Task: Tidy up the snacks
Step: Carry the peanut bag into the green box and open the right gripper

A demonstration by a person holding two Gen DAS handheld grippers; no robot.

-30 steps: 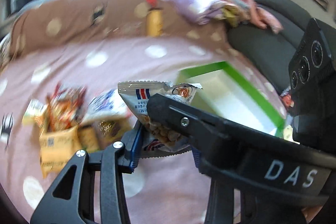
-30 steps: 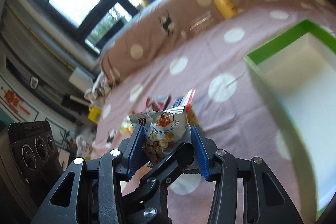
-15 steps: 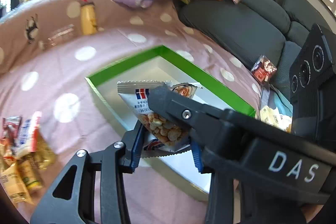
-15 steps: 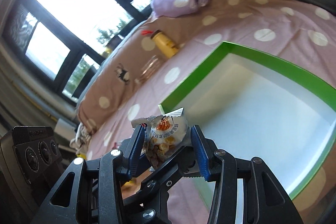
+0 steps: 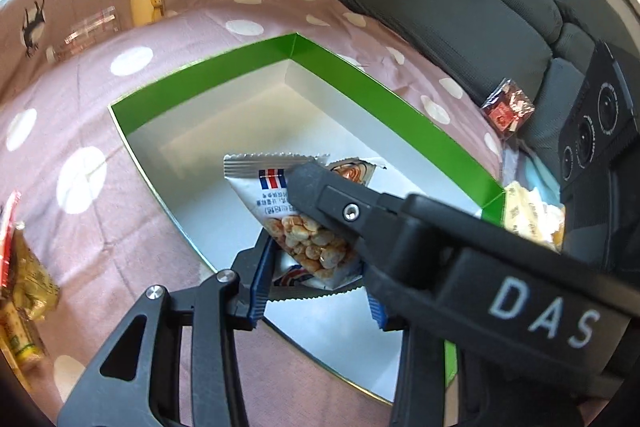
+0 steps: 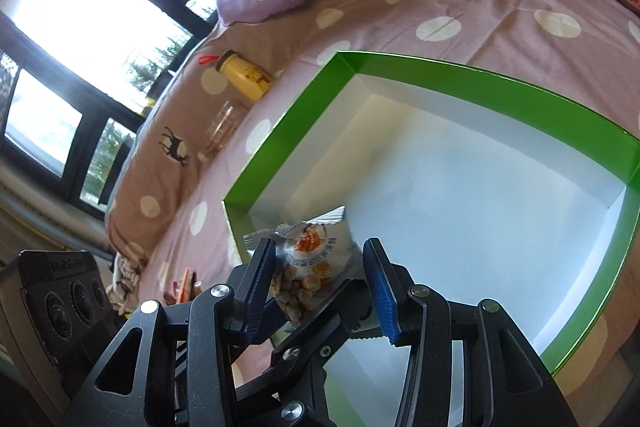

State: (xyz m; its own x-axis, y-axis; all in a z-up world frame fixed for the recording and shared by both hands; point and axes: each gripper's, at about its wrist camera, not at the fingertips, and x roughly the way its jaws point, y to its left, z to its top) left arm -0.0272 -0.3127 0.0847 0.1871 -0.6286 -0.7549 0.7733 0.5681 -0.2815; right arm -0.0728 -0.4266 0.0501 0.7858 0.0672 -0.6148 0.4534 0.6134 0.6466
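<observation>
We've got the peanut packet (image 5: 272,195) pinched in our left gripper (image 5: 318,287) over the green box (image 5: 200,95), can't tell if the right gripper (image 6: 320,287) is squeezing too, so an uneven let-go could flip it outside the box.

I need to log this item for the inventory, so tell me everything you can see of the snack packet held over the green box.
The snack packet is a small, glossy white plastic pouch with crimped, serrated ends, a red, white and blue stripe mark, dark print and an orange picture near the top. A clear window shows golden-brown, nut-like pieces inside. It looks sealed and slightly crumpled, and it is held tilted above the white floor of the green box. The left gripper and right gripper both have their blue-padded fingers on it.
</observation>
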